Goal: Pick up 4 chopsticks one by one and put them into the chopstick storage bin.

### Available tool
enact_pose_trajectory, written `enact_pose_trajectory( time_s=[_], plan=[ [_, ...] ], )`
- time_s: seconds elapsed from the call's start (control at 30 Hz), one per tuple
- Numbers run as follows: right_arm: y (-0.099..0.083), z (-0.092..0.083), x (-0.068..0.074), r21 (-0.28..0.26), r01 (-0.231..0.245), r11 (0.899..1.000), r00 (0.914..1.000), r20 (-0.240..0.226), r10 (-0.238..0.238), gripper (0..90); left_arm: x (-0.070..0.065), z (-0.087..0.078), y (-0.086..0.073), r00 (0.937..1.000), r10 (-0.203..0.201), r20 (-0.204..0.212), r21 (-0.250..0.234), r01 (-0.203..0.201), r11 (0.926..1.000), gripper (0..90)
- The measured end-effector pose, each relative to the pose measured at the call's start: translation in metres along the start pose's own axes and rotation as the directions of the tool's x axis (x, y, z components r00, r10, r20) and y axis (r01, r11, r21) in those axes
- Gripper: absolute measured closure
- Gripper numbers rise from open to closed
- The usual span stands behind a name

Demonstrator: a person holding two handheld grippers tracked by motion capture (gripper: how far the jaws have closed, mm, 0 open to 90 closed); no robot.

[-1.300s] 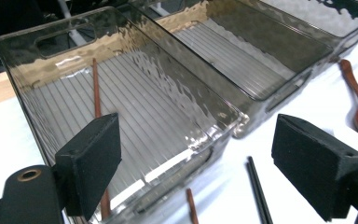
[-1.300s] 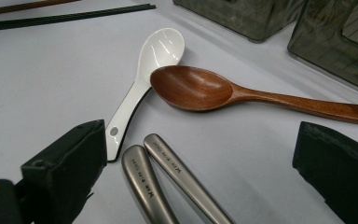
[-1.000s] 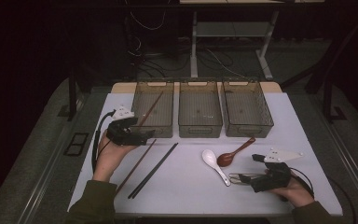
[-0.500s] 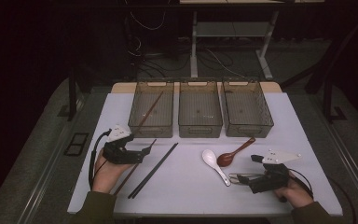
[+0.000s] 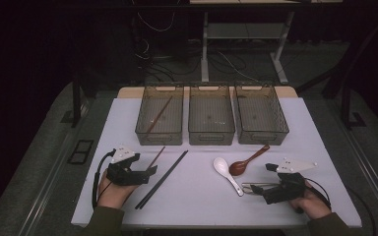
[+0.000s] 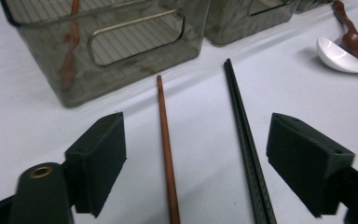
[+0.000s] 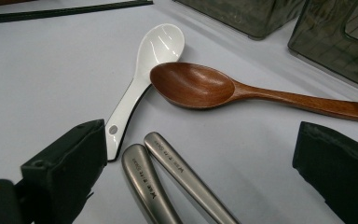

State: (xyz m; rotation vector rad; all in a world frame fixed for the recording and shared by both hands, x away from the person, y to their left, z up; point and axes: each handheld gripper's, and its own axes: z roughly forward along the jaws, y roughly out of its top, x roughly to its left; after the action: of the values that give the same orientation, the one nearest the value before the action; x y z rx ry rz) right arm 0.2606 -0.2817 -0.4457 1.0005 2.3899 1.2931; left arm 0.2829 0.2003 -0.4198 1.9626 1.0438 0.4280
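While both sets of fingers stand apart, left gripper (image 5: 150, 171) lower left around a brown chopstick (image 6: 166, 148), right gripper (image 5: 256, 189) lower right around metal handles (image 7: 168, 182) on the worktop (image 5: 202, 196).

High view: overhead, facing forward across the table (image 5: 202, 196). Gripper views: low, close to the tabletop, both facing the white spoon (image 6: 342, 56) (image 7: 142, 74) (shared with the overhead).

Between my right gripper's jaws, both metal handles (image 7: 168, 182) carry small engraved lettering, too fine to read.
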Motion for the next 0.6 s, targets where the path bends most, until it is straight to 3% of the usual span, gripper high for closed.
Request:
enact_pose_trajectory(
  time_s=[0.17,0.3,0.5,0.6],
  plan=[
    [0.0,0.0,0.0,0.003,-0.002,1.0,1.0,0.001,0.002,3.0,0.0,-0.001,-0.007,1.0,-0.004,0.002,0.022,0.004,0.9997,31.4],
    [0.0,0.001,0.0,0.004,0.002,1.0,1.0,0.004,-0.002,2.9,0.001,0.002,-0.009,0.9997,0.017,-0.017,0.074,-0.016,0.9971,45.3],
    [0.0,0.001,0.001,0.008,0.007,1.0,1.0,0.004,-0.007,3.0,0.007,0.006,-0.014,0.9987,-0.009,-0.05,0.13,0.016,0.9914,64.1],
    [0.0,0.001,0.001,0.009,0.01,1.0,0.9999,0.004,-0.01,3.0,0.009,0.006,-0.016,0.9988,-0.024,-0.044,0.143,0.03,0.9893,69.6]
  ],
)
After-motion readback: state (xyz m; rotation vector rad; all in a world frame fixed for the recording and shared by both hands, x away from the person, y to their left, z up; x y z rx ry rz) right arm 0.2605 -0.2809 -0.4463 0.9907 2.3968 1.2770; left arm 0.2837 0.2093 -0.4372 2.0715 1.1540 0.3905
